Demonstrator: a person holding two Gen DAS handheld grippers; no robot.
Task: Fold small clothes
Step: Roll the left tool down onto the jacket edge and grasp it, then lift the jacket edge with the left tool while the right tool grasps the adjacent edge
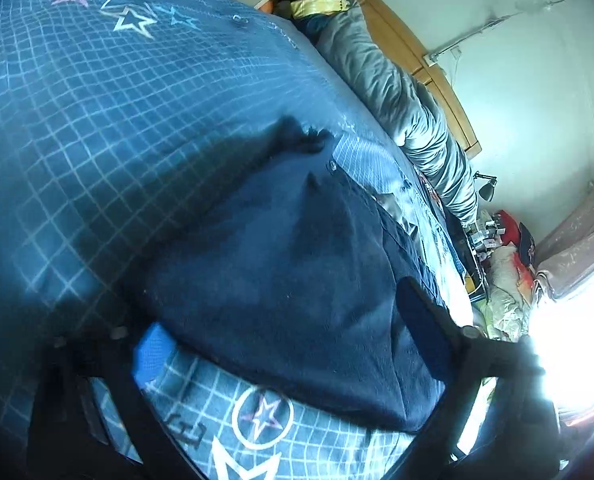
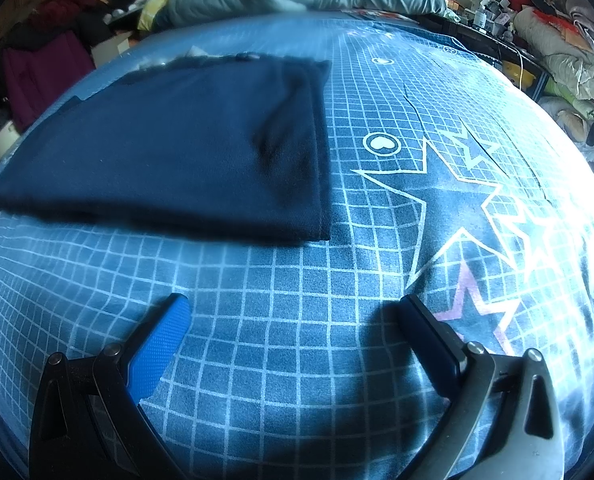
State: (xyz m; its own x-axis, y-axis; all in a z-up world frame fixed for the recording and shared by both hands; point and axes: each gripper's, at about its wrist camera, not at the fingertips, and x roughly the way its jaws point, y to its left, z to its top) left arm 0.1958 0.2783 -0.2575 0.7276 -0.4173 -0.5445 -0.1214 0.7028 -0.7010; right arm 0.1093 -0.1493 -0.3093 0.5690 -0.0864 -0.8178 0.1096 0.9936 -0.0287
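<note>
1. Left wrist view: the left tongs (image 1: 285,344) straddle the near edge of a folded navy garment (image 1: 281,264) lying on a bed (image 1: 77,128) with a blue grid-and-star cover. Their fingers stand apart, one at each side of the cloth, with the cloth between them; the pads do not appear to press it. The garment stretches directly ahead, away from the tongs.

2. Right wrist view: the right tongs (image 2: 293,340) hang wide apart and empty over bare cover. The garment (image 2: 177,148) lies ahead and to the left, well apart, its long axis running across the view. In my judgement, the left hand is the nearer.
</note>
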